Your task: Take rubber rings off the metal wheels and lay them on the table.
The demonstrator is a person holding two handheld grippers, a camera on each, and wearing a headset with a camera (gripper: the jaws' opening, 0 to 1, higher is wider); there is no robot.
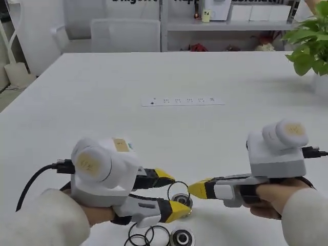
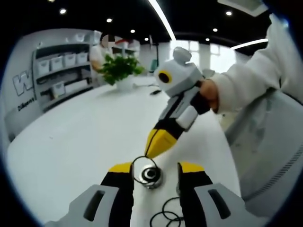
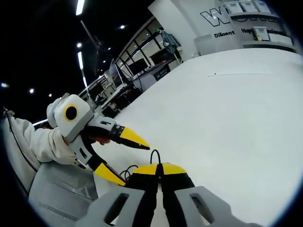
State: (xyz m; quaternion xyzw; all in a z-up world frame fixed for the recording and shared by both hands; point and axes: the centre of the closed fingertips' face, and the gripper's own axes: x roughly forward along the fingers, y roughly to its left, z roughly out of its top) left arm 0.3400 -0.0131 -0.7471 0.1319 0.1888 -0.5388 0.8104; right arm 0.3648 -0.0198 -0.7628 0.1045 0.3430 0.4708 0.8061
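Two wheels [image 1: 182, 237] lie on the tabletop [image 1: 154, 77], with tangled rings [image 1: 146, 236], too overlapped to count, at 8 o'clock. Left claw [image 2: 156, 168] stands wide around the far wheel [image 1: 182, 200]; right claw [image 3: 160, 166] pinches its ring [image 1: 177, 182] at 12 o'clock.

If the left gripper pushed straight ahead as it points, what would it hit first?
Probably the metal wheel between the open jaws of the left gripper; the right gripper, pinching a rubber ring, sits just beyond.
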